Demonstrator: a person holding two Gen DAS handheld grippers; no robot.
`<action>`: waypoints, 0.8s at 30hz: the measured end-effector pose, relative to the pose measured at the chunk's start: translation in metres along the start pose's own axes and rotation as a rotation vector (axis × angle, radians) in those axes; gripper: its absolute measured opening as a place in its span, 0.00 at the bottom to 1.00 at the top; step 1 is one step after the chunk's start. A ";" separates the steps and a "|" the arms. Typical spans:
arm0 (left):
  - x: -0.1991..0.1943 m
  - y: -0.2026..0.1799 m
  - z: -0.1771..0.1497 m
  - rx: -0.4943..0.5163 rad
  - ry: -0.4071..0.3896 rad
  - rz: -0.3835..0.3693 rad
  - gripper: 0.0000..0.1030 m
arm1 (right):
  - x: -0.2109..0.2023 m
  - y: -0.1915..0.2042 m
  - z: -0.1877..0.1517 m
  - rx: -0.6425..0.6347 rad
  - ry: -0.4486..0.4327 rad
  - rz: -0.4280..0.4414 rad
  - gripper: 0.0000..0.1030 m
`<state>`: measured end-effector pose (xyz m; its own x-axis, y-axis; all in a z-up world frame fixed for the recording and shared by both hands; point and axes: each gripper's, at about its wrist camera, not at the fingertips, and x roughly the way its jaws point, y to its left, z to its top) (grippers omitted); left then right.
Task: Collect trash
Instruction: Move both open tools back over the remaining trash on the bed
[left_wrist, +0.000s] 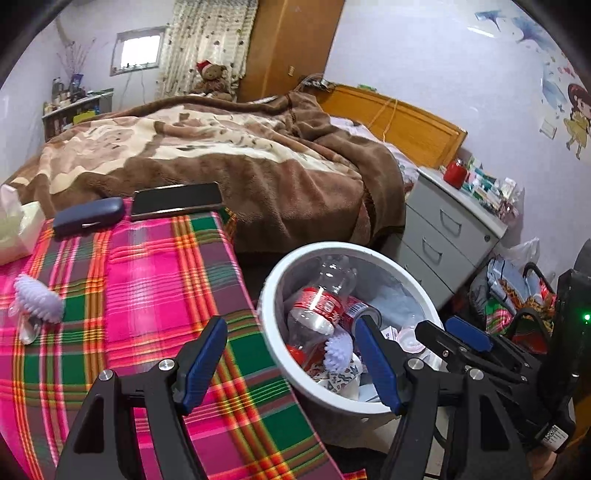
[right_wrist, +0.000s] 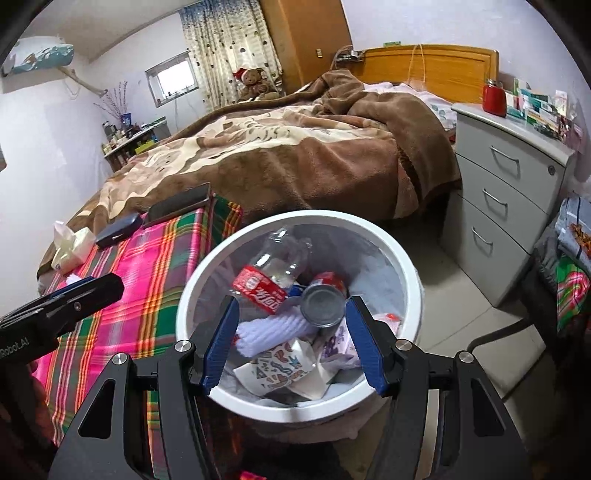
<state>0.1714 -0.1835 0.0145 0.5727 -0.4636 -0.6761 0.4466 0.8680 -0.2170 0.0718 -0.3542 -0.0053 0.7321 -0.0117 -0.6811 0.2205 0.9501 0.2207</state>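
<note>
A white trash bin (left_wrist: 275, 273) (right_wrist: 195, 280) stands on the floor beside the plaid-covered table (left_wrist: 147, 280). In it lie a clear bottle with a red label (left_wrist: 317, 301) (right_wrist: 271, 267), a red can (right_wrist: 322, 306), a lilac spiky ball (left_wrist: 338, 350) and printed paper (right_wrist: 275, 367). My right gripper (right_wrist: 292, 308) hangs open over the bin with nothing between its pads. My left gripper (left_wrist: 291, 326) is open and empty, straddling the table edge and the bin rim. Another lilac spiky piece (left_wrist: 38, 301) with clear plastic lies on the table at the far left.
A phone (left_wrist: 177, 199), a dark glasses case (left_wrist: 88, 218) and a tissue pack (left_wrist: 14, 229) lie at the table's far end. Behind them is a bed with a brown blanket (left_wrist: 229, 155). A grey drawer cabinet (left_wrist: 443, 229) and stuffed bags (left_wrist: 509, 295) crowd the right.
</note>
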 end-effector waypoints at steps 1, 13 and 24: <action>-0.004 0.003 -0.001 -0.004 -0.007 0.004 0.69 | -0.001 0.003 0.000 -0.004 -0.003 0.006 0.60; -0.045 0.047 -0.016 -0.057 -0.068 0.088 0.69 | -0.001 0.047 -0.005 -0.076 -0.012 0.074 0.60; -0.072 0.103 -0.036 -0.132 -0.088 0.184 0.69 | 0.009 0.095 -0.012 -0.157 0.002 0.154 0.60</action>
<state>0.1515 -0.0538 0.0154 0.6965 -0.3045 -0.6498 0.2387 0.9523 -0.1904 0.0920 -0.2608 0.0011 0.7480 0.1380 -0.6492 0.0026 0.9775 0.2107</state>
